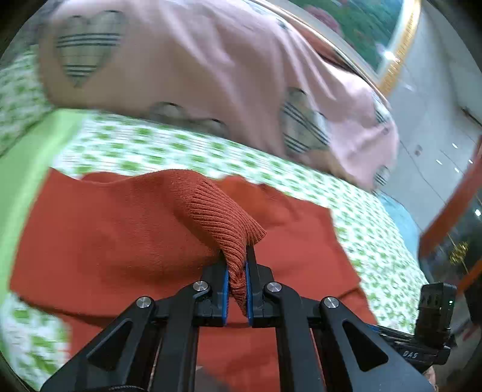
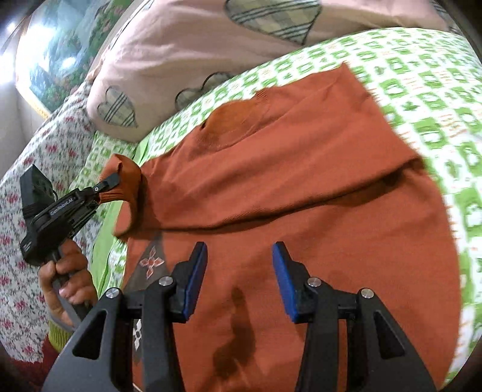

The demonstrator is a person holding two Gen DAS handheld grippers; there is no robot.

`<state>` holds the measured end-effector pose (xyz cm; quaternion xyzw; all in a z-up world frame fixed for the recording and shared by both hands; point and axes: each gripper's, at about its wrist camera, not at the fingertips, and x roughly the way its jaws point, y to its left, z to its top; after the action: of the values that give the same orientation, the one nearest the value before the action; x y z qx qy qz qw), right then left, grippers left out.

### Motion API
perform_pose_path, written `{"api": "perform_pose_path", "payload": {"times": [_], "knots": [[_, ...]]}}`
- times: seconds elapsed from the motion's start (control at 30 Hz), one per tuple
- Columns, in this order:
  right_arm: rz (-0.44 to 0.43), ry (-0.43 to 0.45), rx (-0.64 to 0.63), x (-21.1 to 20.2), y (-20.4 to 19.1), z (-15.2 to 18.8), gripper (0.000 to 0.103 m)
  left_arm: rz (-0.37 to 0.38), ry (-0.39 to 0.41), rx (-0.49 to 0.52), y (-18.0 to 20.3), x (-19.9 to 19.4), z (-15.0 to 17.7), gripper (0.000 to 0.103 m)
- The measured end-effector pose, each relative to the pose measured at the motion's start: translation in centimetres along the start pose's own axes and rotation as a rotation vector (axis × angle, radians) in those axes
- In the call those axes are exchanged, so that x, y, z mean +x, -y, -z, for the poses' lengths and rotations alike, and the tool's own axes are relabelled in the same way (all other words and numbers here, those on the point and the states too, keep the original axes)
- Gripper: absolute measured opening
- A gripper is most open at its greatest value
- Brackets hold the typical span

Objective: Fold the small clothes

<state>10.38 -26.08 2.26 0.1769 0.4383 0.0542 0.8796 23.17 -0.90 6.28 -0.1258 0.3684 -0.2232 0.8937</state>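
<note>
A rust-orange knit sweater (image 2: 286, 187) lies spread on a bed; its body (image 1: 114, 241) fills the lower left wrist view. My left gripper (image 1: 238, 265) is shut on the sweater's ribbed sleeve cuff (image 1: 223, 220), which is lifted off the body. In the right wrist view that same left gripper (image 2: 113, 181) shows at the left edge with the cuff (image 2: 126, 178) in its jaws and a hand (image 2: 66, 271) on its handle. My right gripper (image 2: 239, 271) hovers over the lower part of the sweater, jaws open, nothing between its blue pads (image 2: 283, 280).
The bed has a green-and-white patterned sheet (image 1: 211, 153). A pink pillow with plaid hearts (image 1: 186, 60) lies beyond the sweater. A framed picture (image 1: 361, 27) stands behind the pillow. A floral quilt (image 2: 27, 211) covers the left side in the right wrist view.
</note>
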Motion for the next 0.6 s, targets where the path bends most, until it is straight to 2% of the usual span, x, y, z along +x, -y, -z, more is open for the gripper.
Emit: {"api": "perform_pose_path", "payload": {"times": [0.07,0.23,0.47,0.6], "knots": [[0.014,0.020,0.021,-0.8,1.0,-0.2,0.046,0.046,-0.033,0.017,2.9,2.5,0.2,0.006],[0.059,0.053,0.067,-2.5,3.7,-0.4,0.046,0.079,-0.118,0.041,7.4,8.5,1.4,0.006],[0.096,0.081,0.126,-3.8,6.4,-0.8,0.046,0.093,-0.207,0.074,9.5,14.0,4.2,0.008],[0.091,0.076,0.135,-3.6,6.7,-1.1,0.047,0.105,-0.232,0.093,9.4,14.1,5.1,0.017]]}}
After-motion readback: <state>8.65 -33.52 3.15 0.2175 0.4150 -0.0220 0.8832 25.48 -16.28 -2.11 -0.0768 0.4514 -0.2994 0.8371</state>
